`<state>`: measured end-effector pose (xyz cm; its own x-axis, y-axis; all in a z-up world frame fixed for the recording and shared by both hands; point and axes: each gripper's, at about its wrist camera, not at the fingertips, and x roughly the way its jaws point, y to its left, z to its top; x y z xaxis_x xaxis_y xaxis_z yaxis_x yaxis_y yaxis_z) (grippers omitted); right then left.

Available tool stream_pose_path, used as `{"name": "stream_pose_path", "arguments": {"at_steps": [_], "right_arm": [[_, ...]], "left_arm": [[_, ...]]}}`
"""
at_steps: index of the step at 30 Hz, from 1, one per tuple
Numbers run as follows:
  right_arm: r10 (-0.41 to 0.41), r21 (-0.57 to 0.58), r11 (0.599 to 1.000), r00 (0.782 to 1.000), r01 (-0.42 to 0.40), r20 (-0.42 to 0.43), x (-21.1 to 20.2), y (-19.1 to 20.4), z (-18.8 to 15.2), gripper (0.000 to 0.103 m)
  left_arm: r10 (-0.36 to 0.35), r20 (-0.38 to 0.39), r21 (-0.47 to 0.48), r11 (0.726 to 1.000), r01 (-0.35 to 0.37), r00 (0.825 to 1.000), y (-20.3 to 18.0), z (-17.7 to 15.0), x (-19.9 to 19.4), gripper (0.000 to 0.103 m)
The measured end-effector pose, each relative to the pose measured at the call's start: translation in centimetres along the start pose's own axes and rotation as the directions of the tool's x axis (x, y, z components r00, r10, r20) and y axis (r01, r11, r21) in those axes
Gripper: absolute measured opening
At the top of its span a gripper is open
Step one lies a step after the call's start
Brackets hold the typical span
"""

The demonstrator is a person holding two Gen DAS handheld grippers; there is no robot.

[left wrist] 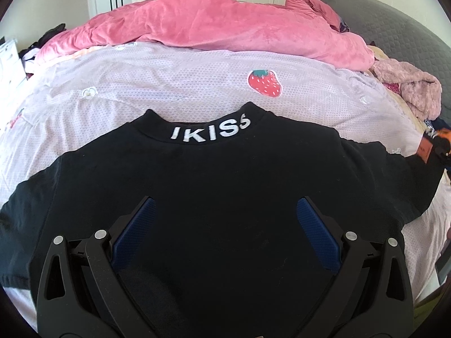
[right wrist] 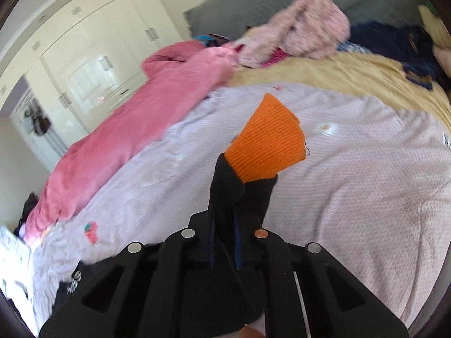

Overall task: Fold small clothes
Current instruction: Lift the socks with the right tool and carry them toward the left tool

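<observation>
A small black top (left wrist: 214, 180) with white letters on its collar (left wrist: 210, 133) lies flat on the lilac strawberry-print sheet (left wrist: 169, 84). My left gripper (left wrist: 225, 205) is open above the top's lower middle, blue pads (left wrist: 315, 231) spread wide. My right gripper (right wrist: 225, 225) is shut on the top's black sleeve (right wrist: 236, 194), which ends in an orange ribbed cuff (right wrist: 270, 143) and is held up above the sheet (right wrist: 352, 183). The collar shows at the lower left of the right wrist view (right wrist: 74, 278). The sleeve's orange label (left wrist: 425, 148) shows at the right edge of the left wrist view.
A pink blanket (left wrist: 214, 31) is bunched along the far side of the bed. A fluffy pink garment (left wrist: 414, 87) and dark clothes (right wrist: 394, 39) lie at the grey headboard (left wrist: 394, 25). A yellow cover (right wrist: 352, 76) lies there too. White wardrobes (right wrist: 93, 50) stand behind.
</observation>
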<state>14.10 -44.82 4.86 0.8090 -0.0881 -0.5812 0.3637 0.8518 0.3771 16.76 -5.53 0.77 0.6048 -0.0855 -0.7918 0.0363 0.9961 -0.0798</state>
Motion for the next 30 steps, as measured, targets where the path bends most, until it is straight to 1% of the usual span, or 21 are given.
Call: {"name": "stream_pose_path", "arguments": {"at_steps": [3,7,10,11,14,18,21,26,29,30], "right_arm": [[0.048,-0.08,0.996,0.999,-0.048,0.004,-1.0,2.8,-0.8,0.009],[0.114,-0.174,0.978,0.993,-0.115,-0.015,-2.1,6.7,-2.5,0.009],[0.185,-0.236,0.952,0.981,-0.193,-0.058,-2.8,10.0,-4.4,0.009],[0.197,-0.253,0.945,0.978,-0.207,-0.065,-3.0,11.0,-5.1,0.009],[0.252,-0.306,0.91,0.96,-0.279,-0.126,-3.3,14.2,-7.5,0.009],[0.266,-0.384,0.868,0.947,-0.316,-0.177,-3.6,17.3,-10.4,0.009],[0.266,-0.426,0.841,0.941,-0.332,-0.208,-3.7,18.7,-12.2,0.009],[0.264,-0.477,0.806,0.934,-0.351,-0.241,-3.8,19.9,-14.3,0.011],[0.254,-0.507,0.778,0.924,-0.372,-0.288,-3.3,20.4,-15.6,0.014],[0.256,-0.515,0.764,0.915,-0.389,-0.311,-3.2,20.5,-16.1,0.015]], "left_arm": [[-0.002,-0.006,-0.011,1.0,0.002,1.0,0.8,0.0,-0.3,0.094],[-0.012,-0.028,-0.046,0.999,0.011,1.0,2.4,-0.1,-0.6,0.094],[0.001,-0.03,-0.057,0.998,-0.003,1.0,3.3,-0.2,-0.8,0.094],[0.004,-0.03,-0.061,0.998,-0.006,1.0,3.6,-0.2,-0.8,0.094],[0.007,-0.031,-0.088,0.996,-0.01,0.999,4.7,-0.2,-1.1,0.094],[-0.014,-0.034,-0.12,0.993,0.01,0.999,5.7,-0.3,-1.5,0.094],[-0.018,-0.033,-0.13,0.991,0.014,0.999,6.1,-0.2,-1.6,0.094],[-0.064,-0.035,-0.182,0.982,0.056,0.997,7.0,-0.1,-1.7,0.094],[-0.068,-0.032,-0.191,0.98,0.061,0.997,7.3,-0.1,-1.8,0.094],[-0.067,-0.032,-0.194,0.979,0.06,0.997,7.3,-0.1,-1.9,0.094]]}}
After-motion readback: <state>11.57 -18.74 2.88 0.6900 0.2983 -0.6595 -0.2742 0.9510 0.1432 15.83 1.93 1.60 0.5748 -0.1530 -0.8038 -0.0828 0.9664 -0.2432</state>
